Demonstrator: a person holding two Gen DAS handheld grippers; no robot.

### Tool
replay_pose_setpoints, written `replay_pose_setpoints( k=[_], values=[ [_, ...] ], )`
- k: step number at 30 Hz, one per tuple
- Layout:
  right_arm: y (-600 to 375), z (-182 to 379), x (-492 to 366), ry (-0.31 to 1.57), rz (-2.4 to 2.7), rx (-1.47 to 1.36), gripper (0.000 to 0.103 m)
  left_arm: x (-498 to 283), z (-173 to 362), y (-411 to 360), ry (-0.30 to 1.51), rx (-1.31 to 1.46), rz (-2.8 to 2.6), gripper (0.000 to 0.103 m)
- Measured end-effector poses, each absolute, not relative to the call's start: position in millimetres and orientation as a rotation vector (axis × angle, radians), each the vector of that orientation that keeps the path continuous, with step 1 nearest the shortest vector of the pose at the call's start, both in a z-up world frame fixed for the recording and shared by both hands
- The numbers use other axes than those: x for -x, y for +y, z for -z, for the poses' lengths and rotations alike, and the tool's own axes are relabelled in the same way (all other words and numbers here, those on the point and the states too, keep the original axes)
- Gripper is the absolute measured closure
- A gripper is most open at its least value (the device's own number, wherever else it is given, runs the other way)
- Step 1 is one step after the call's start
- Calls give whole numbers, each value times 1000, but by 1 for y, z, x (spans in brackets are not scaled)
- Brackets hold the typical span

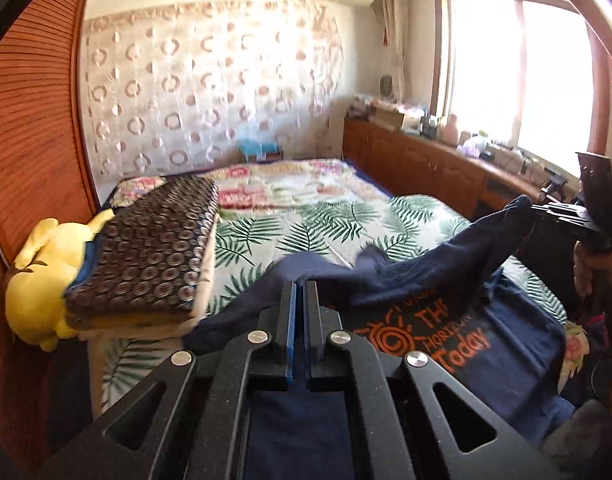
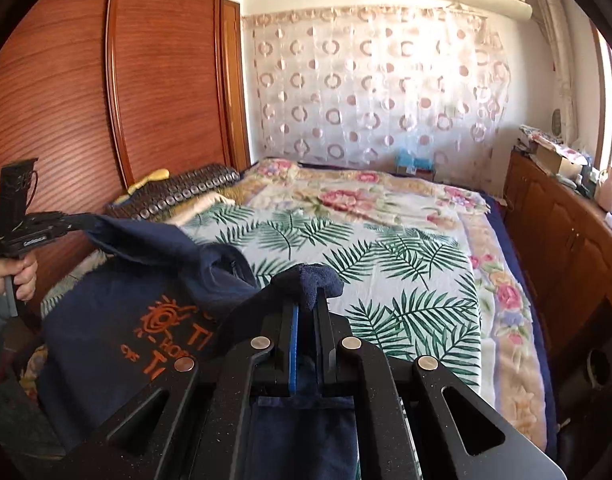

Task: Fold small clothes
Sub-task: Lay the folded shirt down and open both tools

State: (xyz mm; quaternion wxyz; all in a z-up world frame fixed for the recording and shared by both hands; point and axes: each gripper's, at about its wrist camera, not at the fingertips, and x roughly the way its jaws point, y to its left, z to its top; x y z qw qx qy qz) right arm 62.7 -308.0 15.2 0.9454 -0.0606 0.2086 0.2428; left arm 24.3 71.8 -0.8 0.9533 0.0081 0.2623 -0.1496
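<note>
The left claw (image 1: 300, 286) is clamped on one edge of a navy T-shirt (image 1: 506, 332) with orange print, and the right claw (image 2: 310, 300) pinches a bunched fold of the same shirt. The shirt hangs slack between them, its printed front draped at the near edge of the bed (image 2: 386, 248). To fold it well, I'd judge both claws should draw apart until the held edge is taut, then lay the cloth flat on the leaf-print sheet, away from the folded patterned blanket (image 1: 154, 248) at left.
</note>
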Motion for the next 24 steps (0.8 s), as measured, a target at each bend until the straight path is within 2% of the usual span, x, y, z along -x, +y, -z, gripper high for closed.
replay_pose_setpoints(
  k=[8, 17, 18, 19, 23, 24],
  values=[
    [-344, -4, -7, 430, -491, 82, 97, 34, 10, 132, 517, 72, 194, 100],
    [-375, 16, 45, 587, -489, 110, 97, 67, 32, 154, 591, 72, 154, 99],
    [-375, 22, 46, 605, -480, 112, 97, 67, 35, 154, 601, 70, 162, 97],
    [-375, 28, 45, 624, -473, 117, 97, 68, 37, 155, 603, 74, 166, 89],
    [-373, 34, 35, 653, -444, 130, 76, 62, 35, 159, 596, 94, 157, 60],
    [-371, 31, 32, 646, -444, 128, 73, 58, 34, 158, 593, 94, 163, 58]
  ],
)
